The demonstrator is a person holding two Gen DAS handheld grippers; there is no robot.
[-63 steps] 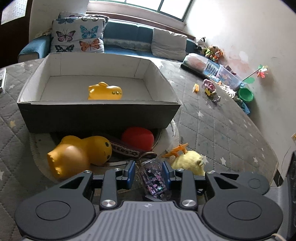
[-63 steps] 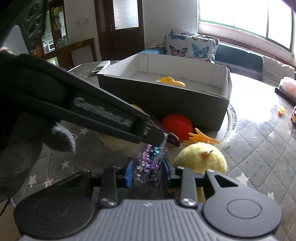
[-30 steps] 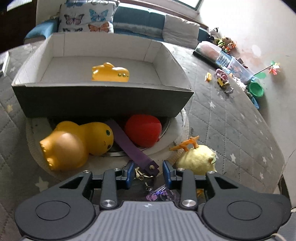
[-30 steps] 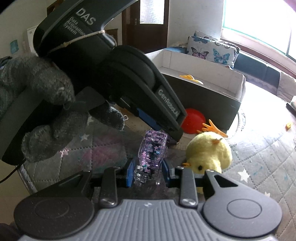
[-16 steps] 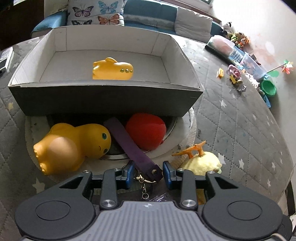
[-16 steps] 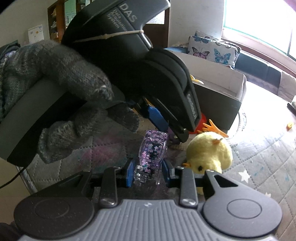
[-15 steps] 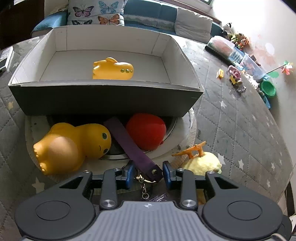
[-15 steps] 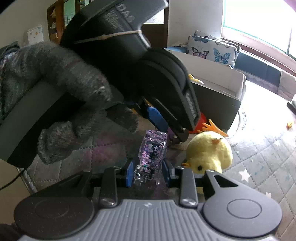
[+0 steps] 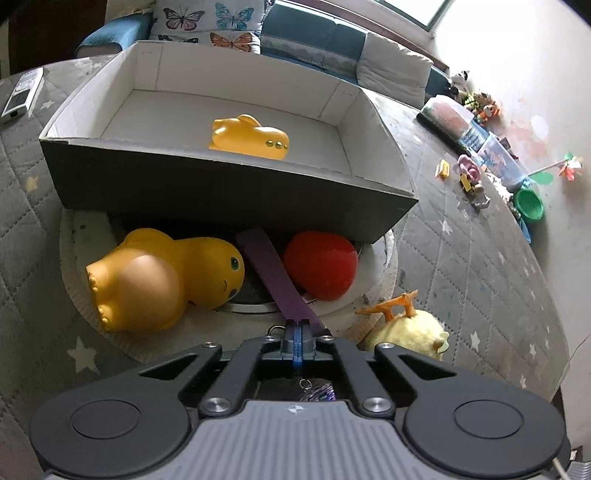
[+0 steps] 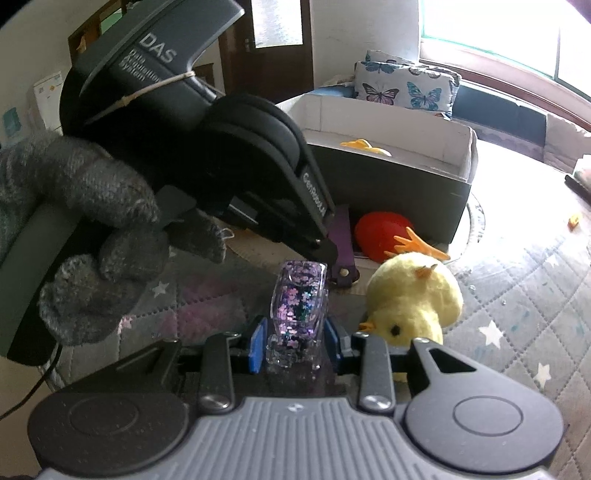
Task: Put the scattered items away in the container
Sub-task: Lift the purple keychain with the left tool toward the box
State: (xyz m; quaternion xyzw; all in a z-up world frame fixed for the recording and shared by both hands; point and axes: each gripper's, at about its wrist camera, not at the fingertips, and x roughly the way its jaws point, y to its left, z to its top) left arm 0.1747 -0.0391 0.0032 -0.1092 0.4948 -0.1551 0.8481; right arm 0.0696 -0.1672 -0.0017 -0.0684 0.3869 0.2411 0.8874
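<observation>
Left wrist view, left tongs (image 9: 298,339) pinching shut on purple strap (image 9: 275,275) lying before box (image 9: 221,192), right tongs (image 10: 295,345) narrowly gripping glitter case (image 10: 298,302), beside plush chick (image 10: 413,299).

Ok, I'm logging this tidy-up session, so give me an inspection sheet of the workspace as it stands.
Surface: grey quilted star mat.
Job's things: cardboard box holds one yellow toy; orange duck, red ball, plush chick lie outside.
Clutter: small toys, green cup at far edge.
Grippers: left gripper shut on purple strap; right gripper holds glitter keychain.
Cables: thin black lead below gloved hand.
Surroundings: sofa, butterfly cushions, window.
</observation>
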